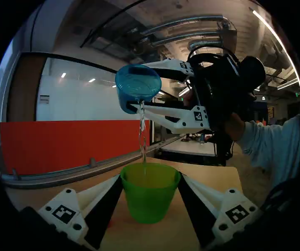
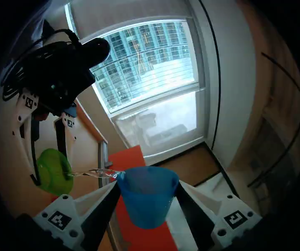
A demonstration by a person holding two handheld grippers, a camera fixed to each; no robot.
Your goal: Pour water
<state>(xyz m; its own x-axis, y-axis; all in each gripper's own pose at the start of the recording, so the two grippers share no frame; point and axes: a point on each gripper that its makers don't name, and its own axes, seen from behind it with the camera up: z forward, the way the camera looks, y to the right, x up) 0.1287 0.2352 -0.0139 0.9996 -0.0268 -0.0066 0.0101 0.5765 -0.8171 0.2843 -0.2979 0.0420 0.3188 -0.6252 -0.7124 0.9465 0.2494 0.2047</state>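
A green cup [image 1: 150, 191] stands upright on the wooden table [image 1: 216, 175], held between the fingers of my left gripper [image 1: 150, 196]. Above it my right gripper [image 1: 138, 90] is shut on a blue cup [image 1: 137, 83] tipped on its side. A thin stream of water [image 1: 142, 134] falls from the blue cup's rim into the green one. In the right gripper view the blue cup [image 2: 147, 201] sits between my right gripper's [image 2: 147, 203] fingers, water [image 2: 92, 172] leaves its rim toward the green cup [image 2: 54, 170], and the left gripper [image 2: 51, 167] is clamped on that green cup.
A sleeved arm and hand [image 1: 271, 142] hold the right gripper's dark body. An orange wall panel [image 1: 66, 142] and a rail run behind the table. A large window [image 2: 150, 79] with blinds is ahead in the right gripper view.
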